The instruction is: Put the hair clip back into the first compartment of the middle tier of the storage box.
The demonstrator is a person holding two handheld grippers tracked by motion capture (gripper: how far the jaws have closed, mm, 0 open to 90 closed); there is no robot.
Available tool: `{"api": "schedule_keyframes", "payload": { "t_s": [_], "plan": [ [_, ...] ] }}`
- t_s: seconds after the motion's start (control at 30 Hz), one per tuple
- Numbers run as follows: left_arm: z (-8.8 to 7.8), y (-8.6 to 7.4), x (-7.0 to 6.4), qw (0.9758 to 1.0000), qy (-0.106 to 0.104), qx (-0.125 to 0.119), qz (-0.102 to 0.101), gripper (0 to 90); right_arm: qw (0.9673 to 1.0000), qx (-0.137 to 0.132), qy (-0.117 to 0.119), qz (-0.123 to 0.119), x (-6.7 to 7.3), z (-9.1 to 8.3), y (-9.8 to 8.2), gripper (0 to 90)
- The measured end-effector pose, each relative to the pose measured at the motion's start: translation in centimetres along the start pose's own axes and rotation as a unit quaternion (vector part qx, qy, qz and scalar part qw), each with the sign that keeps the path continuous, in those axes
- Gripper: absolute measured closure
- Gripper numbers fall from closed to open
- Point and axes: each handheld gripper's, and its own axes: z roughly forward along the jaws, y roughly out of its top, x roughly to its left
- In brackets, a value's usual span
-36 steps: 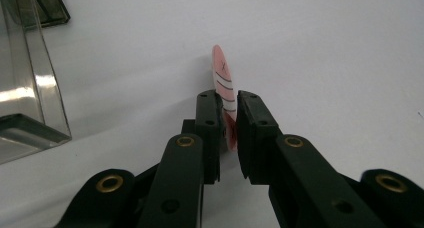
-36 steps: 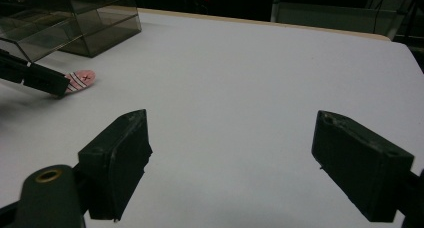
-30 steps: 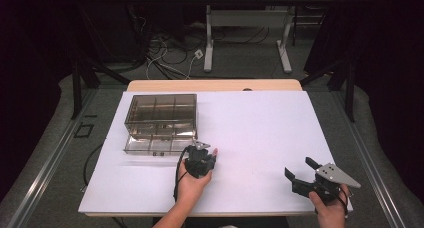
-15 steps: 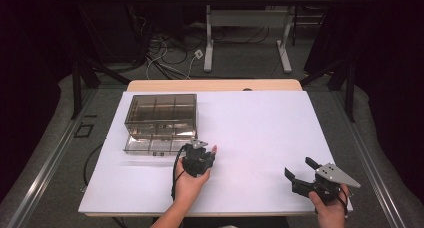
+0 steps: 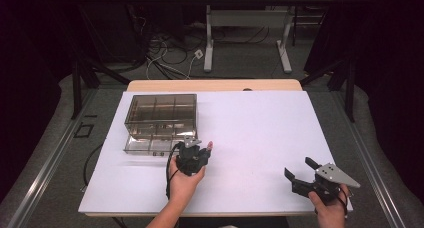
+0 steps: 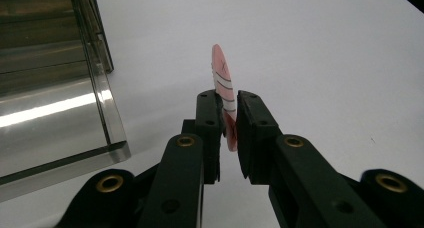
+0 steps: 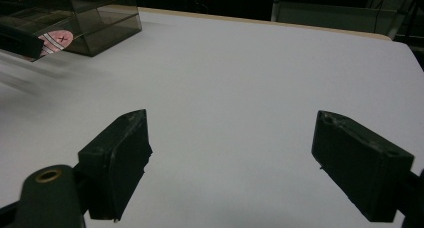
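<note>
Nearest the person, the right gripper (image 5: 306,174) rests at the front right of the white table (image 5: 260,133), its jaws standing wide apart with nothing between them and only bare tabletop ahead. Further in, left of centre, the left gripper (image 6: 229,119) has its jaws clamped on a thin pink disc (image 6: 223,83), held on edge and upright clear of the surface; the disc carries dark stripes and a cross mark. The grip sits on the lower part of the disc, leaving the upper half standing free above the jaw tips. By judgement the disc is light, flat and stiff, and likely smooth enough to slide or pivot if pinched near its rim alone; a hold across both flat faces, deeper toward the centre, appears safest. Just beyond stands a smoky clear compartment box (image 5: 161,120), well apart from the right gripper.
</note>
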Motion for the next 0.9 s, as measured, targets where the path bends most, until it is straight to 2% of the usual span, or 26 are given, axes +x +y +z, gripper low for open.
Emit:
{"api": "schedule_keyframes", "payload": {
  "t_s": [0.43,0.47,0.67,0.9],
  "plan": [
    [-2.0,0.9,0.5,0.9996,0.003,-0.029,-0.003,80.6,1.0,0.001,-0.001,0.001,0.0,0.0,0.0,14.9],
    [-2.2,1.0,0.6,0.9997,0.001,-0.025,0.001,80.6,1.0,0.001,-0.001,0.002,0.0,0.0,0.0,14.9],
    [-3.2,1.4,1.1,0.999,0.004,-0.044,-0.007,80.6,1.0,0.001,-0.002,0.002,0.0,0.0,0.0,14.9],
    [-4.4,1.7,2.1,0.9984,0.007,-0.053,-0.017,80.6,1.0,0.001,-0.001,-0.001,0.0,0.0,0.0,14.9]
  ]
}}
